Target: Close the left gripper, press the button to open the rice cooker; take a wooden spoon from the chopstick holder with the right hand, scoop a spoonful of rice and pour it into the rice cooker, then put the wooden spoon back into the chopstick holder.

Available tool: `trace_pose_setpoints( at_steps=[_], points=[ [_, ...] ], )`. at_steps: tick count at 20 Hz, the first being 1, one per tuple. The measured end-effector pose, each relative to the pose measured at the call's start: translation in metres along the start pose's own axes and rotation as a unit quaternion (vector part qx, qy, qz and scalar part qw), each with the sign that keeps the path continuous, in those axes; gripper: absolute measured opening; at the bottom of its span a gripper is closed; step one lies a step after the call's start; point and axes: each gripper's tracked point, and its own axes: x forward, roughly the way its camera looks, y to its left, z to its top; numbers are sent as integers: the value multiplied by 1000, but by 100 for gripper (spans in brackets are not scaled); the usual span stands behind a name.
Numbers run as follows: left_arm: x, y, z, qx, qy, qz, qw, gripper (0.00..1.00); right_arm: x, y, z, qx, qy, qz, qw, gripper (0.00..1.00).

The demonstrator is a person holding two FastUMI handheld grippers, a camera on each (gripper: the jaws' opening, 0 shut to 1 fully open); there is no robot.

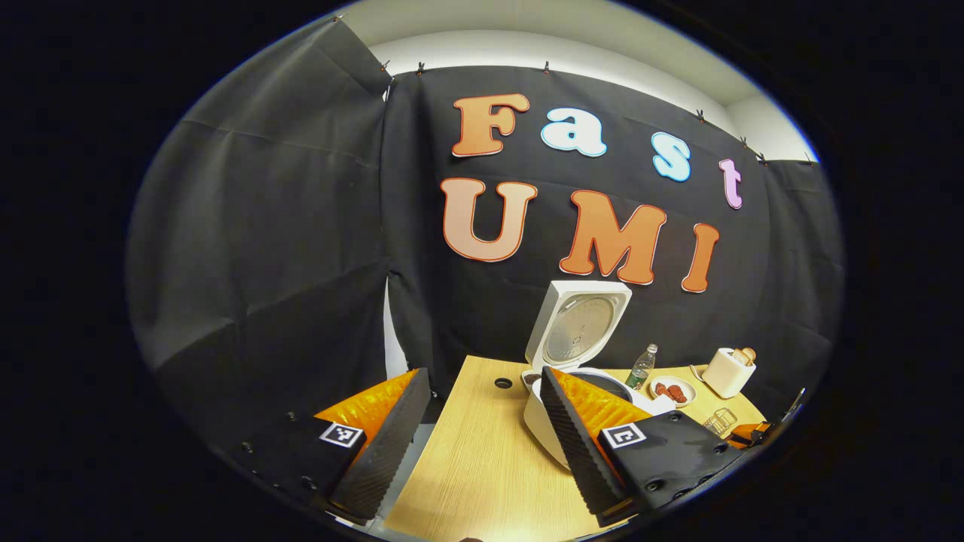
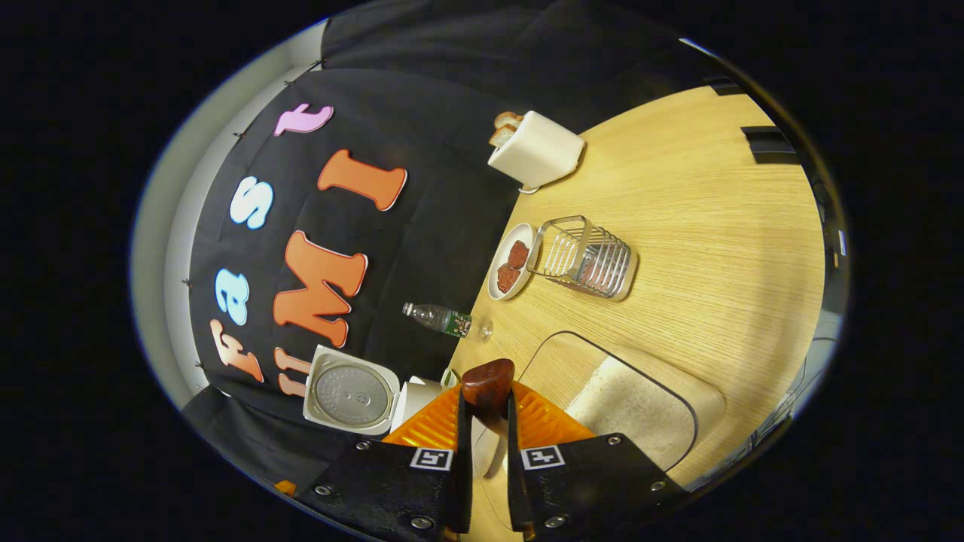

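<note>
Rice cooker (image 1: 553,421) on desk (image 1: 482,459), lid up. Left gripper (image 1: 482,436) held above desk, its 2 fingers wide apart, nothing between. Right gripper (image 2: 486,444) fingers clamped on wooden spoon (image 2: 488,384), near rice tray (image 2: 633,410). Wire chopstick holder (image 2: 584,257) beside plate (image 2: 503,263).

No readable text on any object; bottle (image 2: 446,320) label too small to read
</note>
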Motion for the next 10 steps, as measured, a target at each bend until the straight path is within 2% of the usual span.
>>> trace_pose_setpoints(
  at_steps=[5,10],
  points=[
    [2,-2,3,10,-5,4,1000,99,-13,6,24,36,-12,10,999,19],
    [7,-12,5,8,-7,-4,1000,99,-12,36,43,74,-23,38,996,18]
  ],
)
